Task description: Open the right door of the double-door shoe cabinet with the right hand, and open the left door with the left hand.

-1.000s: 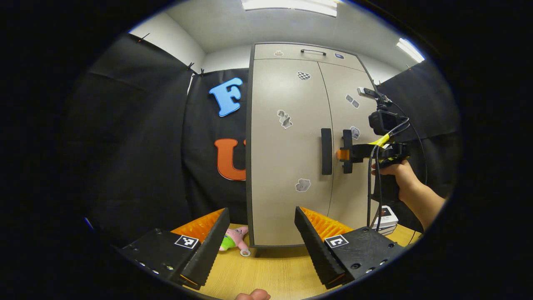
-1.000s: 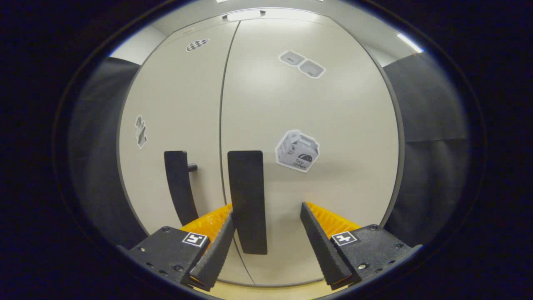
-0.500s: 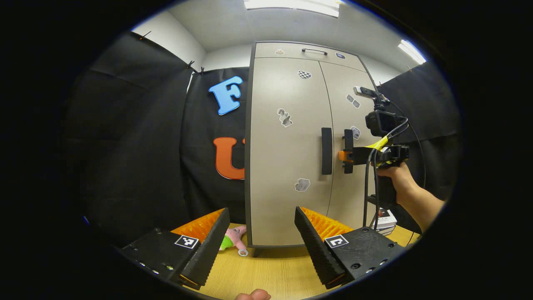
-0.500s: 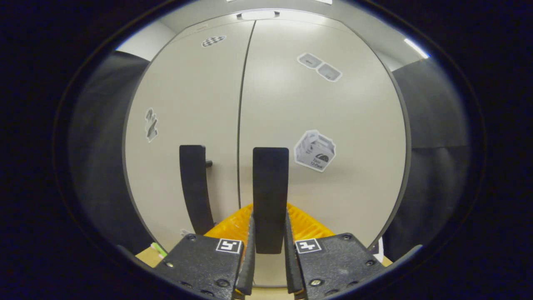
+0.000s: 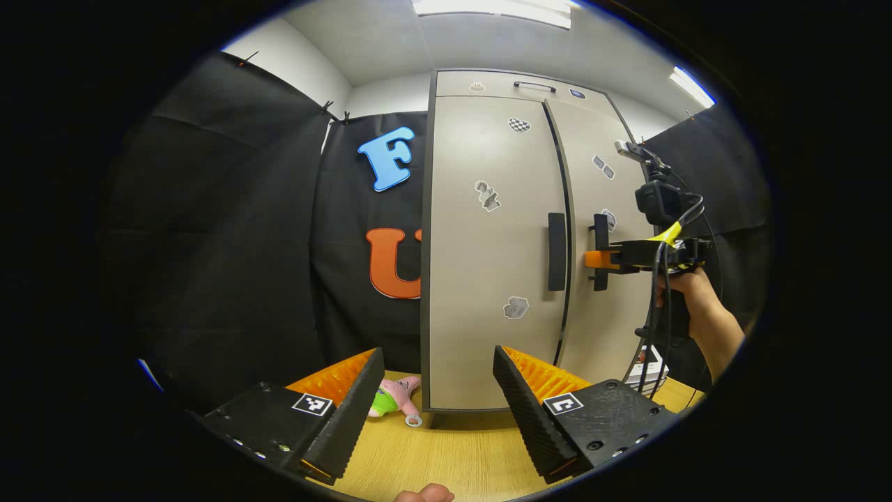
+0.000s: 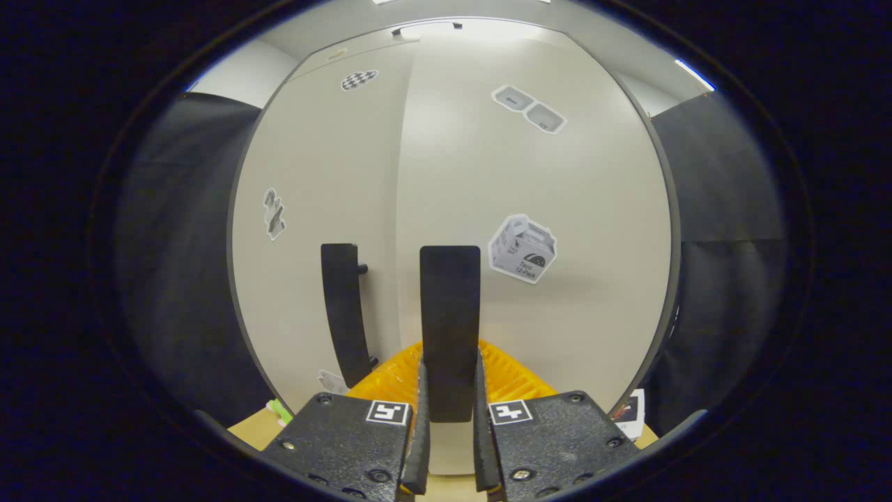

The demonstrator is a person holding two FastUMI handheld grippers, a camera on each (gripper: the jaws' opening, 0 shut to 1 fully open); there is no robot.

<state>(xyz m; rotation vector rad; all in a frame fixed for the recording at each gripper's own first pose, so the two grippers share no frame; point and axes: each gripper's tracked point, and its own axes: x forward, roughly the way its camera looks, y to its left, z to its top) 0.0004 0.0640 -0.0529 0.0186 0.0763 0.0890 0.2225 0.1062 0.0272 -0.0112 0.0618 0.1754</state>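
Observation:
A tall beige double-door shoe cabinet [image 5: 488,279] stands on the wooden table. Its right door [image 5: 606,307] stands slightly ajar, with a dark gap beside the shut left door [image 5: 488,209]. In the right gripper view, my right gripper [image 6: 449,411] is shut on the right door's black vertical handle [image 6: 449,314], and the left door's handle [image 6: 343,307] sits just to its left. From the left gripper view I see the right gripper [image 5: 601,259], held by a hand [image 5: 690,293], clamped on that handle [image 5: 599,240]. My left gripper [image 5: 435,390] hangs open, well short of the left handle [image 5: 556,251].
A small pink and green plush toy [image 5: 391,399] lies on the table [image 5: 453,453] by the cabinet's left foot. A stack of boxes [image 5: 648,366] sits at the cabinet's right. Black cloth walls close in on both sides. A fingertip [image 5: 425,493] shows at the bottom edge.
My right gripper moved onto the right handle and shut on it, then pulled the right door slightly out. The left gripper stayed open and barely moved.

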